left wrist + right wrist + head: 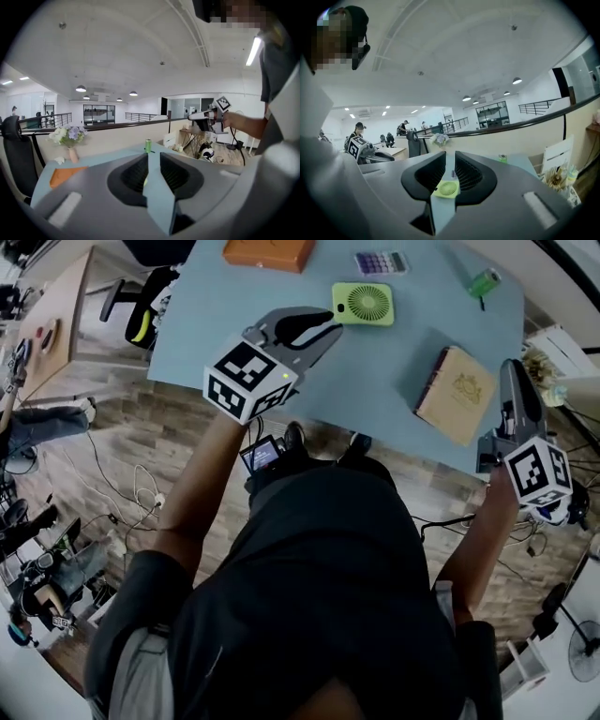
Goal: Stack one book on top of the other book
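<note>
Two books lie apart on the blue table (234,324). An orange book (269,253) rests at the far edge; it also shows in the left gripper view as the orange book (65,175) on the left. A tan book with a gold crest (457,395) lies near the front right corner. My left gripper (326,332) hovers over the table's middle, shut and holding nothing, short of the orange book. My right gripper (514,371) is held just right of the tan book, off the table's edge, shut and holding nothing. Between the right gripper's (450,161) jaws only table shows.
A green fan (364,304) lies just beyond the left gripper's tips, seen too as the fan (448,188). A calculator (381,262) and a green can (484,283) sit at the far side. A flower vase (69,140) stands past the orange book. Chairs and cables surround the table.
</note>
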`<state>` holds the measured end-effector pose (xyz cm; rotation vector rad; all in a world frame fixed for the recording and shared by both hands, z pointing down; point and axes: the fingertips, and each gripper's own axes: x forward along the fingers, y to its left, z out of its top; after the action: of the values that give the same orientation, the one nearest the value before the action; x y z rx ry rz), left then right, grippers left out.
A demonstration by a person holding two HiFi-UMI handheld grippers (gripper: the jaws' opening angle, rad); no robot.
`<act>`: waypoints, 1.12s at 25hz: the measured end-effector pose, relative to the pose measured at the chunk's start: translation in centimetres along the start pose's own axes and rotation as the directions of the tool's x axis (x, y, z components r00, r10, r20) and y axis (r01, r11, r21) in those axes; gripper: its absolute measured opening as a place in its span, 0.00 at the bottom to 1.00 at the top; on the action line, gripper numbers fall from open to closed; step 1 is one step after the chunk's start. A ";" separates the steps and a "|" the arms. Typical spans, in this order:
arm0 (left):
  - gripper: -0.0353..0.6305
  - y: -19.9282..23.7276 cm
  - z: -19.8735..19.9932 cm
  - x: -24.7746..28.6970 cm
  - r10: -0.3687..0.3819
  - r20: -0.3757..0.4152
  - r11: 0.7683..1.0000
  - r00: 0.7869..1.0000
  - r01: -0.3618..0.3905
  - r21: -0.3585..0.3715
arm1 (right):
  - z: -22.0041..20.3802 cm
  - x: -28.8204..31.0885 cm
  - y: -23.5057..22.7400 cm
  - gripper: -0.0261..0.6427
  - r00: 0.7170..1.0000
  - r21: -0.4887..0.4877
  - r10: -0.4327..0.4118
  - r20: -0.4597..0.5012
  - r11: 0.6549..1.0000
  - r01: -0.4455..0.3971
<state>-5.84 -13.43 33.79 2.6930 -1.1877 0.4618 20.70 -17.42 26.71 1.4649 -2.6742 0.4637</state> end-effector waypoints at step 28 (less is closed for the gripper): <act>0.26 7.8 1.4 -22.5 0.213 0.183 0.976 0.960 -0.216 -0.005 | 9.2 -2.2 18.1 0.12 0.993 -0.282 0.050 0.105 0.959 -0.018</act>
<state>-25.63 -3.49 24.99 2.6783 -1.5425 0.2543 7.66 -9.18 13.30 1.4007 -2.7112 -0.0007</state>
